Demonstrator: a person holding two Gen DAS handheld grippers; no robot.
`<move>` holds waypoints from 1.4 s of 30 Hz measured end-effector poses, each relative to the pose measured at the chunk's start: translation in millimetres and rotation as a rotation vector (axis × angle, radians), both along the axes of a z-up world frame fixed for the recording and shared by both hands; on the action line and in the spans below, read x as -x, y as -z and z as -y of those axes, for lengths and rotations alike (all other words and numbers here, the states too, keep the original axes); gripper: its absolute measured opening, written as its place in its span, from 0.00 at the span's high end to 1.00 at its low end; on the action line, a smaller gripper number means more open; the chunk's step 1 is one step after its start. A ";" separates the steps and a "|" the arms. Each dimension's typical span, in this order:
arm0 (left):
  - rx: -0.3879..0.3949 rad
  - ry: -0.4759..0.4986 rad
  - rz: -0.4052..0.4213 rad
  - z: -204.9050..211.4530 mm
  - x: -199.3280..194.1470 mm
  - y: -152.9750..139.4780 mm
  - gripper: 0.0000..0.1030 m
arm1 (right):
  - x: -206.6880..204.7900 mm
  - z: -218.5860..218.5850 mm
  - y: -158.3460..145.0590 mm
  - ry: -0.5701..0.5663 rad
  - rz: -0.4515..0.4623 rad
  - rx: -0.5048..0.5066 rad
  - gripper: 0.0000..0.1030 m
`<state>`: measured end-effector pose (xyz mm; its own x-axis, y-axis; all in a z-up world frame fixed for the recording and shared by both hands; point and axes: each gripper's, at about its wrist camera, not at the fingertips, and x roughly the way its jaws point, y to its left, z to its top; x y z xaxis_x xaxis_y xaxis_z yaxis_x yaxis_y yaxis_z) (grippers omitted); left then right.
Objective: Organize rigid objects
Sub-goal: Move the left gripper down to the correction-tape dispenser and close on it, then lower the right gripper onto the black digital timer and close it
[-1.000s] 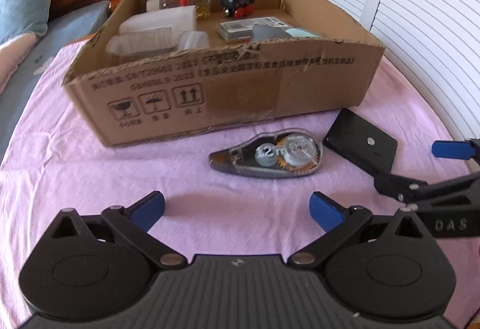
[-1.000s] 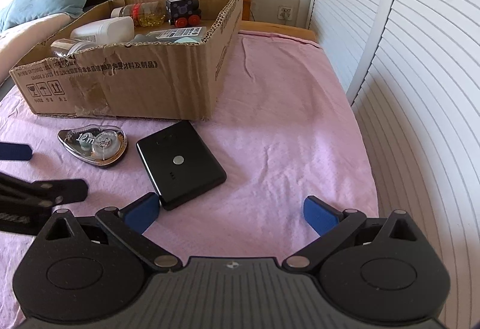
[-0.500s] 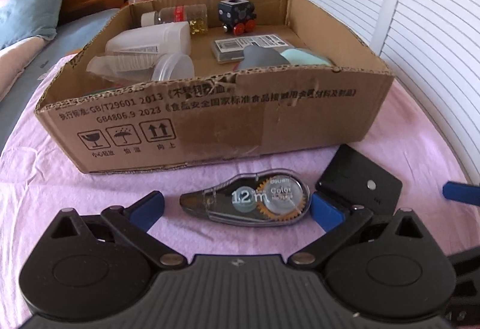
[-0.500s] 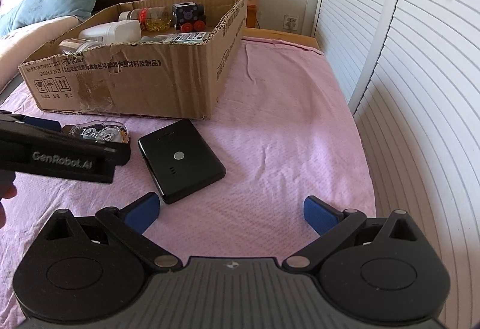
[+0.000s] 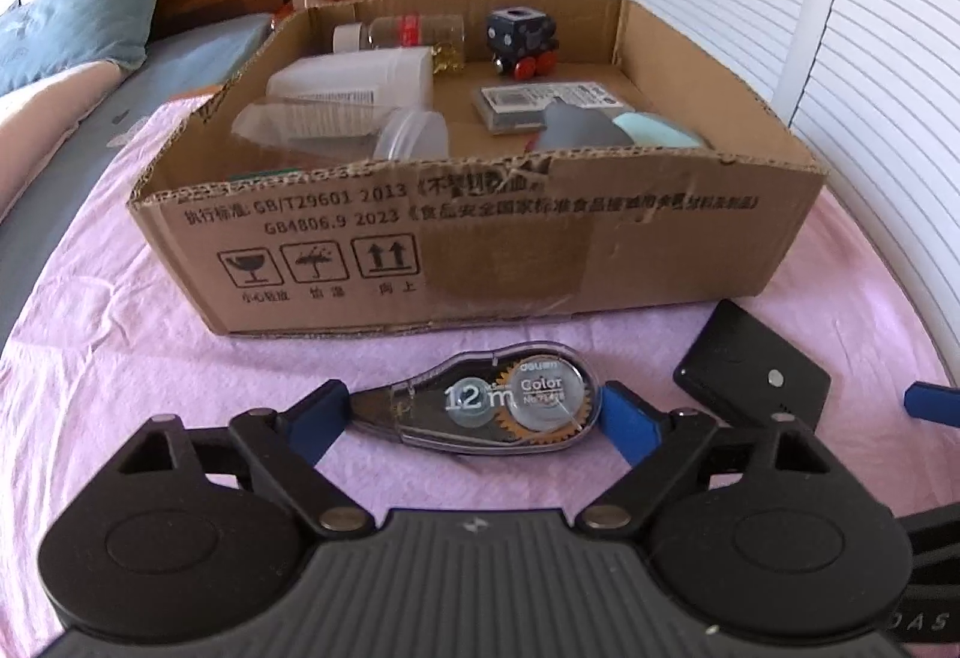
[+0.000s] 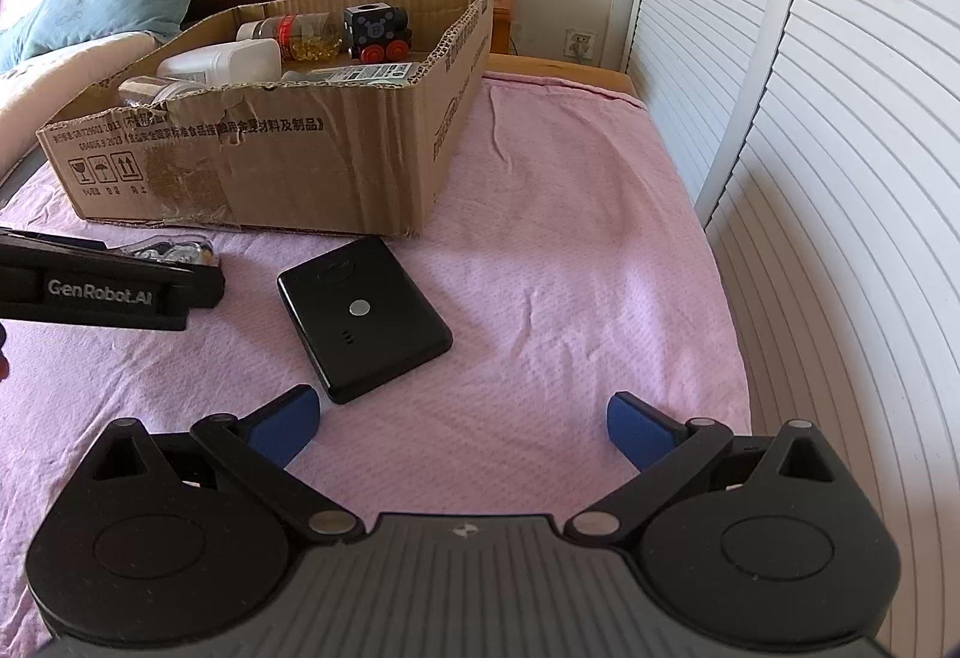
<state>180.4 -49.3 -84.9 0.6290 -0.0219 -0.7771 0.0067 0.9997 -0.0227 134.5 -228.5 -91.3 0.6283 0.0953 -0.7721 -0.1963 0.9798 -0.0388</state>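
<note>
Two items remain outside the cardboard box [image 5: 600, 250], which already holds several: the correction tape [image 5: 498, 406], low centre between the wide-open left gripper [image 5: 474, 412], and the black device [image 6: 363, 316]. The right gripper [image 6: 462, 424] gapes empty.

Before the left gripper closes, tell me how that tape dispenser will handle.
The tape dispenser looks like hard clear plastic, so probably stiff and light. Its smooth, rounded shell tapers toward one end, so it may slip or pivot between the left gripper's pads. Lying flat on the cloth, it shouldn't roll.
</note>
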 end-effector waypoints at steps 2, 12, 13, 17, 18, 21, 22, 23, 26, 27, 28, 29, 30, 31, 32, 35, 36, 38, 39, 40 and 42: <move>-0.001 -0.004 -0.001 -5.0 2.8 -0.2 0.13 | -0.9 0.6 -0.3 0.013 -0.004 0.002 0.00; -0.007 -0.040 -0.006 -40.5 13.4 0.3 0.13 | -5.0 9.5 -3.5 0.111 -0.015 0.048 0.00; -0.006 -0.043 -0.006 -43.6 13.7 0.3 0.13 | -4.0 7.9 -4.5 0.099 -0.015 0.040 0.00; -0.004 -0.047 -0.004 -54.0 18.2 0.8 0.13 | -1.5 -8.9 -3.8 0.003 -0.052 -0.040 0.00; -0.004 -0.047 -0.003 -55.7 18.9 0.9 0.13 | -1.9 -16.2 -2.9 -0.018 -0.049 -0.045 0.00; -0.003 -0.046 0.000 -60.0 21.5 1.0 0.13 | -7.2 -34.0 -0.9 -0.058 -0.045 -0.038 0.00; -0.003 -0.043 0.002 -61.3 22.0 1.1 0.13 | -10.3 -38.9 -1.0 -0.071 -0.045 -0.043 0.00; -0.003 -0.042 0.003 -62.6 22.3 1.2 0.13 | -12.9 -42.3 -1.0 -0.080 -0.044 -0.048 0.00; -0.001 -0.042 0.006 -66.5 21.9 1.8 0.13 | -21.6 -50.0 -1.4 -0.076 -0.040 -0.042 0.00; -0.001 -0.042 0.008 -67.5 21.3 2.2 0.13 | -24.0 -50.5 -1.6 -0.069 -0.038 -0.043 0.00; -0.001 -0.040 0.010 -68.2 21.1 2.3 0.13 | -24.7 -50.5 -2.0 -0.061 -0.035 -0.050 0.00; -0.001 -0.039 0.011 -68.6 20.8 2.5 0.13 | -27.4 -50.9 -2.5 -0.053 -0.035 -0.059 0.00; -0.001 -0.038 0.013 -69.1 21.0 2.5 0.13 | -29.9 -50.4 -2.4 -0.049 -0.034 -0.069 0.00; -0.001 -0.036 0.014 -69.4 20.6 2.6 0.13 | -31.3 -50.4 -2.3 -0.046 -0.033 -0.078 0.00; -0.001 -0.036 0.016 -69.6 20.4 2.6 0.13 | -33.3 -51.5 -2.2 -0.043 -0.030 -0.080 0.00; -0.002 -0.036 0.021 -69.6 20.0 3.1 0.13 | -36.7 -57.1 -2.5 -0.023 -0.011 -0.036 0.10; -0.002 -0.036 0.023 -69.4 20.3 3.2 0.13 | -36.9 -58.6 -2.6 -0.014 -0.004 -0.017 0.16; -0.002 -0.035 0.024 -69.4 20.2 3.3 0.13 | -36.6 -59.2 -2.9 -0.002 0.007 -0.004 0.20; -0.002 -0.035 0.024 -69.6 20.0 3.3 0.13 | -36.4 -58.3 -3.2 0.004 0.011 -0.002 0.24; -0.002 -0.033 0.025 -69.4 20.3 3.4 0.13 | -35.7 -57.6 -3.6 0.007 0.015 0.001 0.27; -0.003 -0.024 0.028 -69.6 21.8 3.4 0.13 | -34.1 -55.2 -3.9 0.001 0.014 -0.003 0.27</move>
<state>158.6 20.3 -88.3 0.6510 -0.0041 -0.7591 -0.0170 0.9997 -0.0199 168.6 -173.3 -87.5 0.6390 0.0974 -0.7630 -0.1949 0.9801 -0.0381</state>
